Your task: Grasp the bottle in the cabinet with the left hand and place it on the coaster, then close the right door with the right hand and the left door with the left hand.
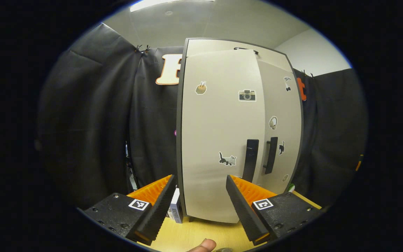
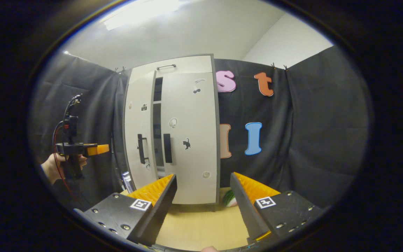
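Right door (image 2: 191, 136) looks flush. Left door (image 1: 219, 136) sits at frame centre in the left gripper view, hinged out a little; in the right gripper view a dark gap shows between the two doors at centre. We read this as the last step: push the left door shut.

Left gripper (image 1: 201, 206) has its fingers spread apart, nothing between them, lined up on the door's lower face, just in front, not touching as far as we can tell. Right gripper (image 2: 203, 206) is also spread and empty, held back from the cabinet (image 2: 173, 64).

Bottle and coaster: we can't place them. A green-white item (image 2: 230, 199) sits at the cabinet's lower right; can't identify it.
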Demonstrator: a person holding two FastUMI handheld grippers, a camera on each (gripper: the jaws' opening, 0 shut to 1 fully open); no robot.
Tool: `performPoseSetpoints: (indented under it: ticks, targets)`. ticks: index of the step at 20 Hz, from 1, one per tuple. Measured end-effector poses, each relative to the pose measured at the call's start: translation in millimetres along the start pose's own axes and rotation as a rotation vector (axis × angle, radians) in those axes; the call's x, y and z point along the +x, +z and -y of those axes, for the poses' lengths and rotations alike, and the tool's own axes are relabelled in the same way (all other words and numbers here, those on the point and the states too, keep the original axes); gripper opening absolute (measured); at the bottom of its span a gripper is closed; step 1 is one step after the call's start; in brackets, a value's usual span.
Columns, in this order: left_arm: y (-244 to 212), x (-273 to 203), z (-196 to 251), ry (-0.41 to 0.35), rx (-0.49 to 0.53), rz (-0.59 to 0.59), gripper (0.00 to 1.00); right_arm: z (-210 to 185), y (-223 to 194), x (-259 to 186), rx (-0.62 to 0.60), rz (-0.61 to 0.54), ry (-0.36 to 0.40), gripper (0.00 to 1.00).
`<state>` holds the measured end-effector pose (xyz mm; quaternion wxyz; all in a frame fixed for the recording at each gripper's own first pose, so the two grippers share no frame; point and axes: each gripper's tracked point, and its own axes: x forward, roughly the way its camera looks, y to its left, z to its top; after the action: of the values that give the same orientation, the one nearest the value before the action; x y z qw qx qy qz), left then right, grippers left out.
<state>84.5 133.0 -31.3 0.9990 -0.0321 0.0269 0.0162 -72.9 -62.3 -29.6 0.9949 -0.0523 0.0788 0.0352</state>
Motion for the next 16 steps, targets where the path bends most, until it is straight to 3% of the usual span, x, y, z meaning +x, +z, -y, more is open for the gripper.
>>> performPoseSetpoints:
  ticks: [9,16]
  targets:
    - [8.0,-42.0,9.3,0.039,0.018,-0.019,0.92,-30.3,9.8,6.7,0.006,0.017,0.047,0.93]
    - [3.5,-67.5,24.7,0.032,-0.034,-0.045,0.93,-48.4,16.3,14.2,0.011,0.013,0.066,0.93]
